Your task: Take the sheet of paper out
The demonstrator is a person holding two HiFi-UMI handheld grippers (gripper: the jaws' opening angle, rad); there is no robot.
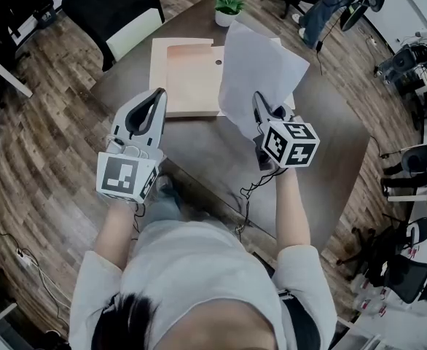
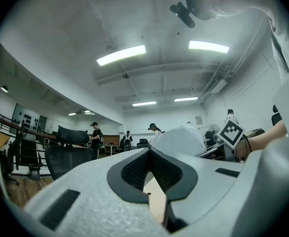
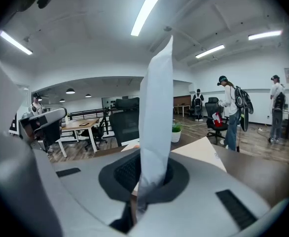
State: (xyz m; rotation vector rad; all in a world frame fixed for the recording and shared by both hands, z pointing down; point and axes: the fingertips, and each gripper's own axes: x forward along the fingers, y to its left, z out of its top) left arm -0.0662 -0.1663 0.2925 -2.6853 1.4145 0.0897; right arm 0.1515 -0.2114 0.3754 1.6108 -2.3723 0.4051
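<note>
On the dark brown table [image 1: 330, 152], the head view shows an open tan cardboard folder [image 1: 188, 79] lying flat. The grey plastic right gripper [image 1: 260, 106] pinches the bottom edge of a thin white sheet of paper [image 1: 253, 68] and holds it up over the folder's right side. The grey plastic left gripper [image 1: 159, 95] is in the air beside the folder, with its jaws pressed together on nothing. A small green plant [image 1: 228, 6] in a white pot stands at the table's far edge.

From the left gripper view, the jaw tips touch, and a bit of the tan folder shows through the gap under them.

From the right gripper view, the jaws squeeze the sheet of paper [image 3: 157, 112], which stands up tall between them
</note>
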